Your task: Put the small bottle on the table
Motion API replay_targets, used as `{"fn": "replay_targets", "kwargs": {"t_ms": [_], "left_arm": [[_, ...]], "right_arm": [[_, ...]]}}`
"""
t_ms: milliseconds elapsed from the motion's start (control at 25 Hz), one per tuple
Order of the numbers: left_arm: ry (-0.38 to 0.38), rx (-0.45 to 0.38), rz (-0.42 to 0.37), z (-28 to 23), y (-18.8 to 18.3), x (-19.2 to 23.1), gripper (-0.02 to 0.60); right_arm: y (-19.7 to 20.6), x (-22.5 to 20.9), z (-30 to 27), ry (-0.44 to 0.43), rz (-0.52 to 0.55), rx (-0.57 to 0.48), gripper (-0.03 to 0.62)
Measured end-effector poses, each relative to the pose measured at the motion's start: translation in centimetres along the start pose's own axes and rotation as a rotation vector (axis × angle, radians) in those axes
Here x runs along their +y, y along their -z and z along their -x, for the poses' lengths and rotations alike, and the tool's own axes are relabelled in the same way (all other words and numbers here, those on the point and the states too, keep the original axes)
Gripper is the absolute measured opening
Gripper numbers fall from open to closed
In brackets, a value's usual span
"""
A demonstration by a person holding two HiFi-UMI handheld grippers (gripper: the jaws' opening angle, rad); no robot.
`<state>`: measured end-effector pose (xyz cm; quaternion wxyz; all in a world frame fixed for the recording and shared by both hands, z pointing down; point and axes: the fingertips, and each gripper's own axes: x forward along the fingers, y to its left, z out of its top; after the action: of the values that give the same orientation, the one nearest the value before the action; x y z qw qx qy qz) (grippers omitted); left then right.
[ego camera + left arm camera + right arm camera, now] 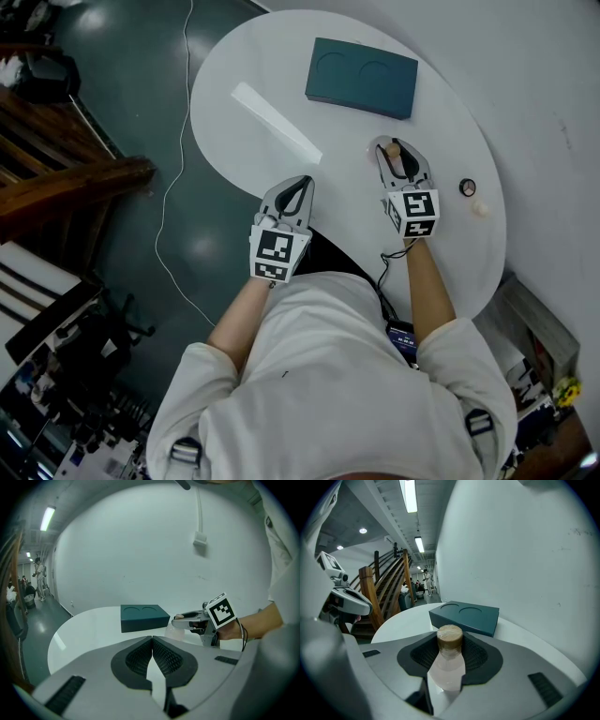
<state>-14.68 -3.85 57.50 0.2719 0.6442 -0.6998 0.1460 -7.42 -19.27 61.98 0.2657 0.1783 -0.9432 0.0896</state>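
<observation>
The left gripper point(298, 184) hangs pinched shut and empty at the table's point(244, 56) near edge, while the right gripper point(398, 152), over the tabletop, clasps the small bottle point(449, 663) lengthwise along its jaws, cap toward the teal box point(361, 77).

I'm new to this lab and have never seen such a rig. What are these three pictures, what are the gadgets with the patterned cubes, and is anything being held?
There is no robot: a person holds a two-fingered gripper in each hand, and the cubes are part of the grippers. One picture looks down from a camera on the person's head; the other two come from cameras riding on each gripper. On the white table lie a dark teal box and a small round object. The right gripper has its fingers closed on a small bottle. The left gripper is shut and empty.
</observation>
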Motion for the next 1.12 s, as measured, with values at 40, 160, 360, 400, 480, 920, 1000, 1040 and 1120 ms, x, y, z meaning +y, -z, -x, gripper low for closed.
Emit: {"fn": "replay_targets", "kwargs": {"t_ms": [40,160,360,400,480,920,1000,1040,1120], "left_arm": [[0.0,0.0,0.0,0.0,0.0,0.1,0.02],[0.001,0.001,0.0,-0.1,0.0,0.1,0.02],[0.002,0.002,0.001,-0.1,0.0,0.1,0.02],[0.002,0.004,0.0,-0.1,0.0,0.2,0.02],[0.002,0.006,-0.001,-0.1,0.2,0.3,0.02],[0.013,0.011,0.001,-0.3,0.5,0.3,0.02],[0.015,0.013,0.0,-0.3,0.5,0.3,0.02],[0.016,0.014,-0.001,-0.3,0.5,0.3,0.02],[0.018,0.014,-0.004,-0.4,0.5,0.2,0.02]], "right_arm": [[0.0,0.0,-0.1,0.001,0.0,0.001,0.14],[0.2,-0.1,-0.2,0.003,-0.002,0.005,0.14],[0.6,-0.2,-0.2,0.009,-0.008,0.018,0.14],[0.7,-0.2,-0.2,0.01,-0.011,0.018,0.14],[0.9,-0.1,-0.3,0.011,-0.014,0.021,0.14],[2.0,-0.4,-0.5,0.031,-0.036,0.04,0.14],[2.2,-0.4,-0.6,0.035,-0.039,0.044,0.141],[2.3,-0.4,-0.6,0.037,-0.04,0.046,0.14],[2.4,-0.4,-0.5,0.041,-0.041,0.049,0.141]]}}
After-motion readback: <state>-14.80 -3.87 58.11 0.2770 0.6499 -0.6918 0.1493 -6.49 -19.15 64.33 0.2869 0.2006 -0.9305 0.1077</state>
